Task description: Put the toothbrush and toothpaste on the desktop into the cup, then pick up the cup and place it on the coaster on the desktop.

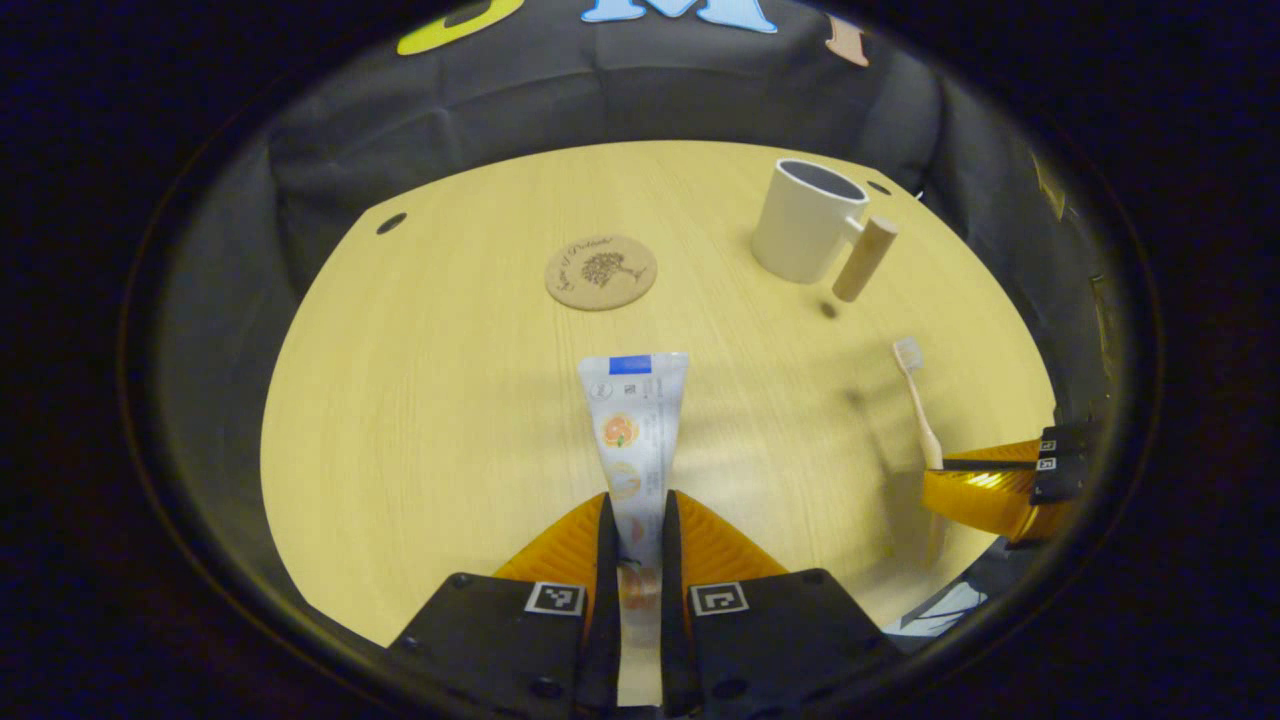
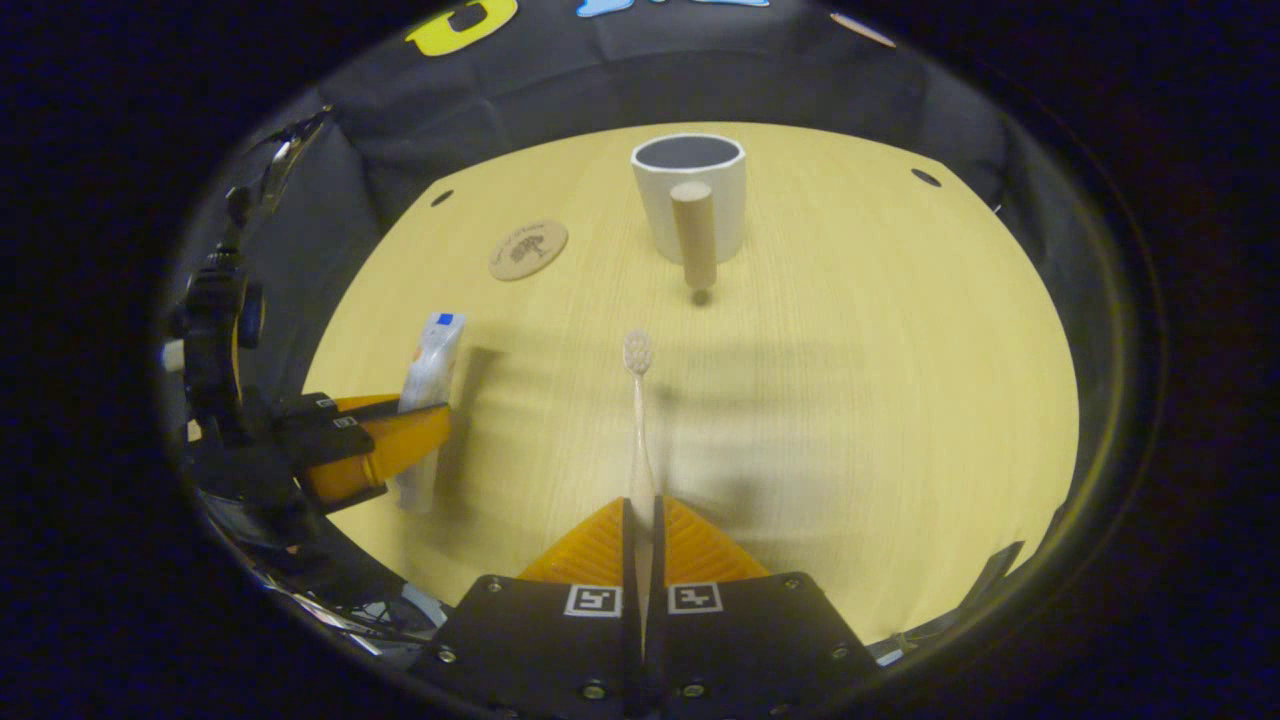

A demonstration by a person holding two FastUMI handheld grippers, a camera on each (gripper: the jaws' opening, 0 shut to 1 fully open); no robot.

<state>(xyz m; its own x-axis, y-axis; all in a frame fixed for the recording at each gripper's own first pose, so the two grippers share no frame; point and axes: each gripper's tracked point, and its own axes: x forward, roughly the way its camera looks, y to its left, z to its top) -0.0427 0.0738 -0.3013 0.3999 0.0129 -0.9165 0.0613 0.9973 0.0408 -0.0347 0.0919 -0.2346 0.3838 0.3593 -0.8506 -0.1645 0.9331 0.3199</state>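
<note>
Toothpaste [image 1: 634, 440] clamped between left gripper [image 1: 636, 520] fingers, toothbrush [image 2: 638, 420] pinched by right gripper [image 2: 640, 525], cup [image 2: 690, 195] ahead of it, coaster [image 2: 528, 249] ahead-left

One of each thing on the surface, and two hand-held grippers.

One cup [image 2: 690, 195] at 12 o'clock in the right gripper view, one coaster [image 2: 528, 249] at 11, one toothbrush [image 2: 638, 400] at centre, one toothpaste [image 2: 428, 385] at 9; one surface [image 2: 900, 400]; two hand-held grippers, right [image 2: 641, 525] at 6 and left [image 1: 635, 530].
</note>
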